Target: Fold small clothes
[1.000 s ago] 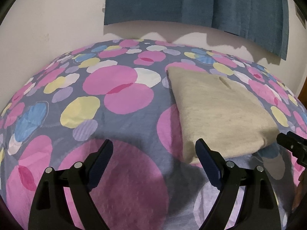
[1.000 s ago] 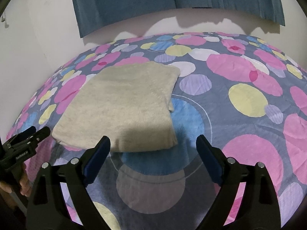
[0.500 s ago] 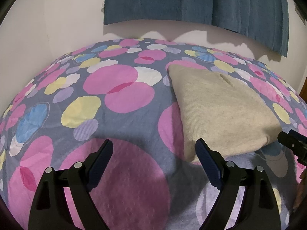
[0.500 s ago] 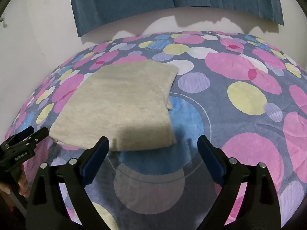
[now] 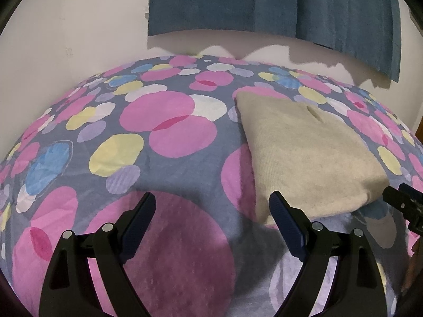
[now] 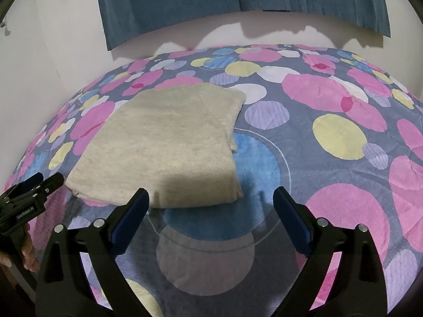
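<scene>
Nothing of note has moved since the earlier frames: both tools keep their places above the bed and the garment lies as it did. Left wrist view: the left tool (image 5: 212,218) hangs over the spotted bedcover (image 5: 164,132) with its jaws spread wide and nothing between them; its right finger stands just before the near corner of the folded beige garment (image 5: 312,158), which lies flat on the right half of the bed, a small slit showing near its far end. The tip of the right tool (image 5: 404,206) enters at the right edge, near the garment's other near corner. A dark blue curtain (image 5: 277,2) hangs on the pale wall behind. Right wrist view: the right tool (image 6: 211,215) likewise stands wide open and empty, its left finger in front of the garment's (image 6: 169,142) near edge, over a blue spot of the bedcover (image 6: 330,121). The left tool (image 6: 29,198) shows at the left edge, held by a hand (image 6: 26,259), and carries small white lettering that seems to read "GenRobot.AI". With a tool posted at each near corner, the pair appears placed either to take the near edge for one more fold or to have just let go of a finished one; the garment already looks compactly folded.
</scene>
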`<state>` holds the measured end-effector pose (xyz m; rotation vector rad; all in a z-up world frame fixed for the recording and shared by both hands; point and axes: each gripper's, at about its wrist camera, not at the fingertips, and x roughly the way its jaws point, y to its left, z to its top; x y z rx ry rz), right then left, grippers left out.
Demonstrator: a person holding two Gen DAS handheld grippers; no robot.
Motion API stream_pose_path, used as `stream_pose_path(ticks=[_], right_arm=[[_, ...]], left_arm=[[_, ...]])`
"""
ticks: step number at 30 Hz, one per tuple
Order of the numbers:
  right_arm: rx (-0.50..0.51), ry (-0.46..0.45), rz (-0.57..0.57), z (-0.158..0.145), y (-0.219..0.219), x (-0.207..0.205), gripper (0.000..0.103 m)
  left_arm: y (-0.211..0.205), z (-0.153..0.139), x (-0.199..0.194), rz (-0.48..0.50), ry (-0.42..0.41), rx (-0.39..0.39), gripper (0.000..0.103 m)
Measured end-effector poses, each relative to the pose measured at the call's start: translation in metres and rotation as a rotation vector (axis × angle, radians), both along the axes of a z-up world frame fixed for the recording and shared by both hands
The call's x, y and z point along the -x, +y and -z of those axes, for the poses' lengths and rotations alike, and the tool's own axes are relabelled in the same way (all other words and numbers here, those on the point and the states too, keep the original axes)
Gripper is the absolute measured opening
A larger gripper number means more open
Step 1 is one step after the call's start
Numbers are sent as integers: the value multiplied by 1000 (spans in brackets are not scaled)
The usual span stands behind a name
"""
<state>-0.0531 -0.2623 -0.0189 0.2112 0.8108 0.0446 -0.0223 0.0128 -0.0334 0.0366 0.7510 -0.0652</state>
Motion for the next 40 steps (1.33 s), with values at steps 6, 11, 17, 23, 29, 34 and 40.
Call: stream_pose_path(ticks=[6, 11, 17, 23, 29, 34, 40], right_arm=[[0, 3, -2, -2, 4, 1, 95], [1, 4, -2, -2, 5, 0, 95], [1, 5, -2, -3, 8, 1, 95], [3, 8, -7, -1, 13, 3, 95], [3, 6, -6, -1, 14, 3, 95], [-5, 6, -10, -2, 13, 3, 95], [37, 15, 68, -11, -43, -1, 95]], left_arm=[[-4, -2, 3, 8, -11, -14, 86], [-6, 1, 1, 8, 6, -13, 86], [-6, 1, 1, 6, 7, -11, 86], [-6, 2, 1, 12, 9, -14, 86], [-5, 1, 4, 5, -12, -18, 86], [10, -7, -7, -13, -21, -4, 86], [83, -1, -52, -171, 53, 34, 86]])
